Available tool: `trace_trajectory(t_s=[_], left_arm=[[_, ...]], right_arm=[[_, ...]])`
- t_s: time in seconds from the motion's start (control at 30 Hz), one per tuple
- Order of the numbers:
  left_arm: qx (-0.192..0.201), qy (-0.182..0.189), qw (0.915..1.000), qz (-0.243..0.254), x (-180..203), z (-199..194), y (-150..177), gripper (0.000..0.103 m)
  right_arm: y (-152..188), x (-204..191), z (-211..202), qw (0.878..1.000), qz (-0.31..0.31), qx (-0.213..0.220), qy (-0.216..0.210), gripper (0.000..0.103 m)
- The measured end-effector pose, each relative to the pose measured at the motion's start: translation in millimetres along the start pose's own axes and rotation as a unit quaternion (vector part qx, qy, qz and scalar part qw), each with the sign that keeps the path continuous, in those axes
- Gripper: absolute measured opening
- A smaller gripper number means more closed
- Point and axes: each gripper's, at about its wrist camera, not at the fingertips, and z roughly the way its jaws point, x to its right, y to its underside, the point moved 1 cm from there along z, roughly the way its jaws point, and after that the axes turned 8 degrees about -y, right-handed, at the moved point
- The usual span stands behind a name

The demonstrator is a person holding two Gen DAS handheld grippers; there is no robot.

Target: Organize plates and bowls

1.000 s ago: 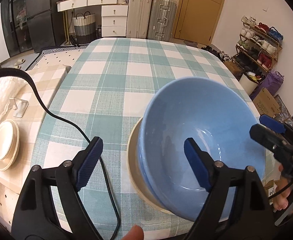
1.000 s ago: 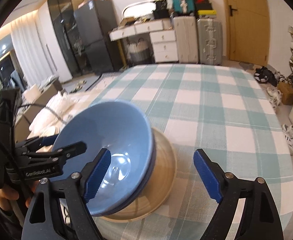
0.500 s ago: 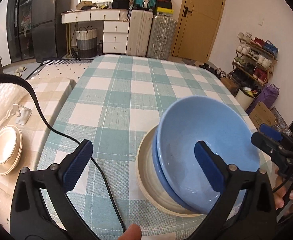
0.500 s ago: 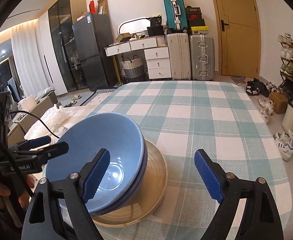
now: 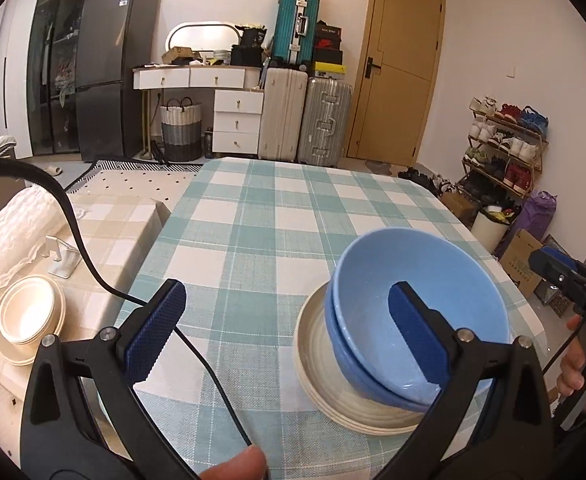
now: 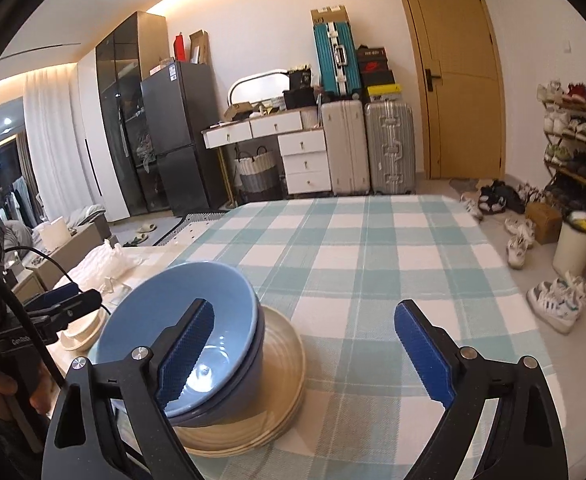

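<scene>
Two nested blue bowls sit on a stack of cream plates near the front edge of the green checked table. My left gripper is open wide just left of the stack. Its right finger overlaps the bowls in the picture and nothing sits between its pads. My right gripper hovers to the right of the stack. Its jaws are opening and only tablecloth shows between them. Each gripper also appears at the other view's edge: right gripper, left gripper.
A black cable trails over the table's near left corner. A low bench at the left carries cream bowls on plates, a white towel and a small stand. Suitcases, drawers and a shoe rack stand beyond the table.
Both grippers have drawn back and tilted up from the blue bowls, which now look smaller and lower. The left jaws have spread wider. The bowls rest nested on the plates.
</scene>
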Motion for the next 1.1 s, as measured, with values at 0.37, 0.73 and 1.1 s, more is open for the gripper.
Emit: trace_trajectory(t_s=[0.37, 0.73, 1.1], left_arm=[[0.028, -0.015, 0.9995, -0.005, -23, -17, 26, 0.101], [0.028, -0.033, 0.999, 0.008, -18, -5, 41, 0.101], [0.022, -0.037, 0.9988, 0.026, -6, 7, 50, 0.101]], right_arm=[[23, -20, -21, 0.997, -0.064, 0.03, 0.028, 0.102], [40, 0, -24, 0.998, -0.025, 0.038, 0.05, 0.102], [41, 2, -30, 0.994, -0.025, 0.058, 0.084, 0.102]])
